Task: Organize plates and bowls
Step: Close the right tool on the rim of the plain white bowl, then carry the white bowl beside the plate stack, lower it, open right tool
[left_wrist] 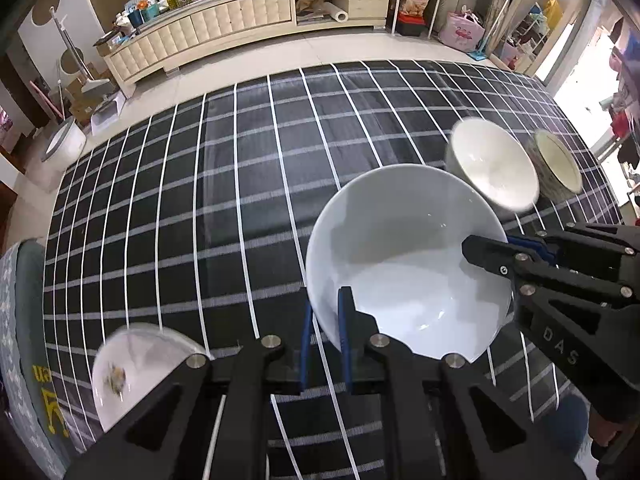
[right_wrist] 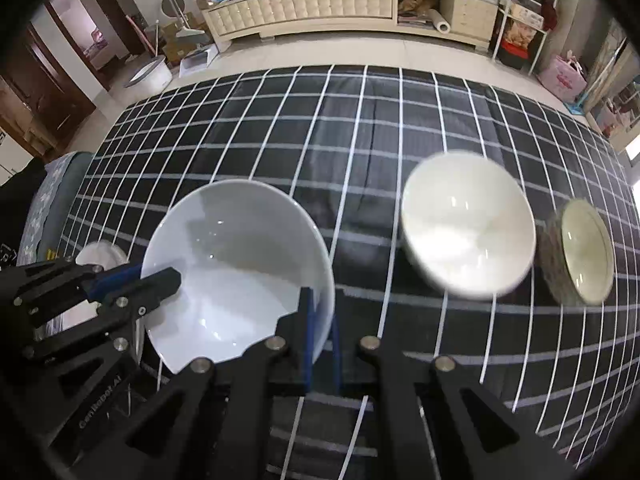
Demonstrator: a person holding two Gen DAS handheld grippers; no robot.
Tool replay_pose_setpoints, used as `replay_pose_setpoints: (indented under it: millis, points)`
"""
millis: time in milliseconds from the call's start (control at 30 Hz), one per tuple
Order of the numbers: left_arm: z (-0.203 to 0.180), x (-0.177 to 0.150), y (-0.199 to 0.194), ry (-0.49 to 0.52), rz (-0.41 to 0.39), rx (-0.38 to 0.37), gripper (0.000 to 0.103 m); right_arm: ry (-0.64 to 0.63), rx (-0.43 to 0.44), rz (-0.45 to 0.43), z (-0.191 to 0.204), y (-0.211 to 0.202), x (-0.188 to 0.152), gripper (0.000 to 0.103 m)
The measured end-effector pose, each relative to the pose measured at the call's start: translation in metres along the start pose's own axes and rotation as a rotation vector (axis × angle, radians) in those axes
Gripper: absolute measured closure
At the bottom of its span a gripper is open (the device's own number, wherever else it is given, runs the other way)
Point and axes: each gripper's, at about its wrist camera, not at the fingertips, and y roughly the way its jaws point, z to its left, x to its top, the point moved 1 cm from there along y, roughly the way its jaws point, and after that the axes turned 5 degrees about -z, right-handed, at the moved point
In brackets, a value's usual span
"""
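Observation:
A large white bowl (left_wrist: 404,264) is held above the black checked tablecloth (left_wrist: 224,208). My left gripper (left_wrist: 325,344) is shut on its near-left rim. My right gripper (right_wrist: 320,340) is shut on its right rim; it also shows in the left wrist view (left_wrist: 500,250). The bowl also shows in the right wrist view (right_wrist: 236,272), with the left gripper (right_wrist: 152,280) at its left rim. A cream bowl (right_wrist: 468,228) sits to the right, and a smaller patterned bowl (right_wrist: 580,256) beyond it. A small white dish (left_wrist: 136,368) lies at the left.
The tablecloth (right_wrist: 360,140) covers the whole table. A cushioned seat (left_wrist: 28,320) stands at the table's left edge. A long cream cabinet (left_wrist: 208,28) with clutter runs along the far wall, across a tiled floor.

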Motion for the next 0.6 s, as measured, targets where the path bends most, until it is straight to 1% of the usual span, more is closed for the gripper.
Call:
replay_pose_setpoints:
  millis: [167, 333, 467, 500, 600]
  points:
    - [-0.006, -0.036, -0.016, -0.024, 0.013, -0.016, 0.092, -0.003, 0.012, 0.015, 0.012, -0.009, -0.028, 0.093]
    - [-0.008, -0.070, -0.017, -0.058, 0.045, -0.032, 0.092, -0.013, 0.006, 0.036, 0.024, -0.007, -0.050, 0.093]
    - [-0.013, -0.089, -0.015, -0.069, 0.037, -0.032, 0.092, 0.034, 0.037, 0.045, 0.016, -0.003, -0.065, 0.093]
    - [-0.015, -0.092, -0.014, -0.069, 0.039, -0.034, 0.092, 0.029, 0.027, 0.050, 0.019, 0.000, -0.072, 0.093]
    - [-0.019, -0.100, -0.008, -0.064, 0.050, -0.034, 0.092, 0.019, 0.008, 0.053, 0.019, 0.006, -0.078, 0.093]
